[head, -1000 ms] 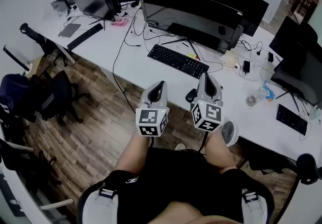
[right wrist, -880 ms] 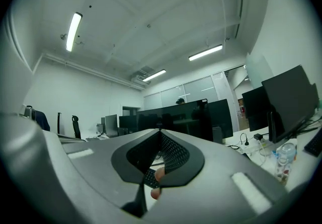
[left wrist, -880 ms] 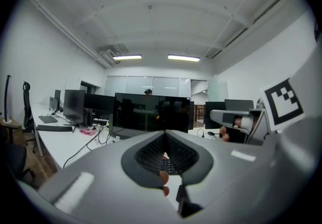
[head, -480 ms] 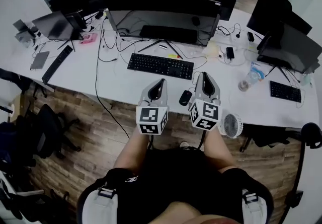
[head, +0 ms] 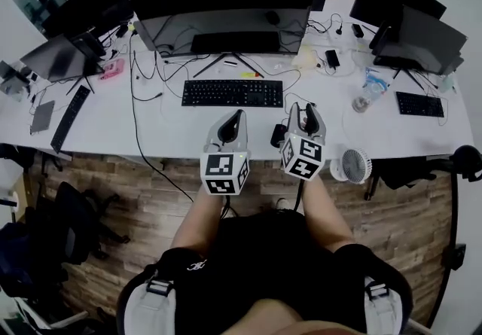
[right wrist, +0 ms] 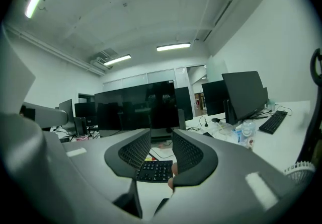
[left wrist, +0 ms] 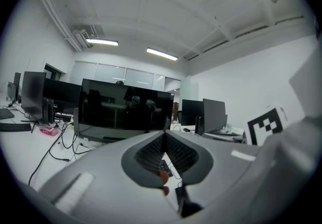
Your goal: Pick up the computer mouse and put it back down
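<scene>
The black computer mouse [head: 278,135] lies near the front edge of the white desk [head: 151,126], just right of the keyboard's near corner. My right gripper [head: 303,112] hovers directly beside it, to its right and partly over it. Its jaws are opening, with a clear gap and nothing between them [right wrist: 161,133]. My left gripper [head: 235,120] hangs over the desk edge to the left of the mouse. In the left gripper view [left wrist: 165,133] its jaws meet at the tips and hold nothing.
A black keyboard [head: 232,92] lies behind the grippers, in front of a wide monitor [head: 226,10] with trailing cables. A small white fan [head: 351,165] stands at the desk edge to the right. A water bottle [head: 367,95] and a second keyboard [head: 420,104] lie farther right.
The head view has swung, so the desk now lies squarer across the picture. Both grippers sit closer to the desk edge by the mouse. The right gripper's jaws have parted.
</scene>
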Demonstrator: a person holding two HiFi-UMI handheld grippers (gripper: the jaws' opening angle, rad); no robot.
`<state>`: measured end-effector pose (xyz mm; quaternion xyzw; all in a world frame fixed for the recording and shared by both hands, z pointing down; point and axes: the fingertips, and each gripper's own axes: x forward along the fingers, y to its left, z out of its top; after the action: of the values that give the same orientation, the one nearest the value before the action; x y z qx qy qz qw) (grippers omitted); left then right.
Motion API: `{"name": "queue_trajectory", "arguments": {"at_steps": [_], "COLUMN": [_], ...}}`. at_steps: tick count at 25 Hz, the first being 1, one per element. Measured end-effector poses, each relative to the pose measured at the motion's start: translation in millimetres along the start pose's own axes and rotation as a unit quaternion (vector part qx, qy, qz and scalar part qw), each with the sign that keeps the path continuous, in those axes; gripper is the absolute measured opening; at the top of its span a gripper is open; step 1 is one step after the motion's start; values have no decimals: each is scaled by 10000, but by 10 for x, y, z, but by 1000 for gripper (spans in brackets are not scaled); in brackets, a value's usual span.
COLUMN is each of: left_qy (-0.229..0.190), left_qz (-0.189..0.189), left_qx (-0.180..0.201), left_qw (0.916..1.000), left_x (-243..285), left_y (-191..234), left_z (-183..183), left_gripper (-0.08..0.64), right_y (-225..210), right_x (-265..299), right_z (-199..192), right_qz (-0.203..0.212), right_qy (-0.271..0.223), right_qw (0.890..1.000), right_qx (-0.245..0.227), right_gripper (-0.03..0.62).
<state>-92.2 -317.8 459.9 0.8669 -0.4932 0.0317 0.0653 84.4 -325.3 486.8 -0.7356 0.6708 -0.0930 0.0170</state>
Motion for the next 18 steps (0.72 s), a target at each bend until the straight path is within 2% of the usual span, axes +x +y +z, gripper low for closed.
{"name": "queue_trajectory", "arguments": {"at_steps": [9,12,18], "left_qy": [32,35,59], "left_qz": [91,177,326], "left_qx": [-74,-80,-42], "left_qw": [9999,9998,9994], "left_x": [-80,-110,-169], "left_y": [153,214,317], "left_z": [-84,-92,-108], "left_gripper": [48,48,48], "right_y": [-49,-44,-76], "right_x": [229,300,398], "right_z": [-951,-1258,-1713], "right_qz": [-316,-318,-484], "right_qy": [1164,1548,2006], "right_qw": [9926,9873,9783], "right_qx": [136,190,168], "right_gripper": [203,206,220]}}
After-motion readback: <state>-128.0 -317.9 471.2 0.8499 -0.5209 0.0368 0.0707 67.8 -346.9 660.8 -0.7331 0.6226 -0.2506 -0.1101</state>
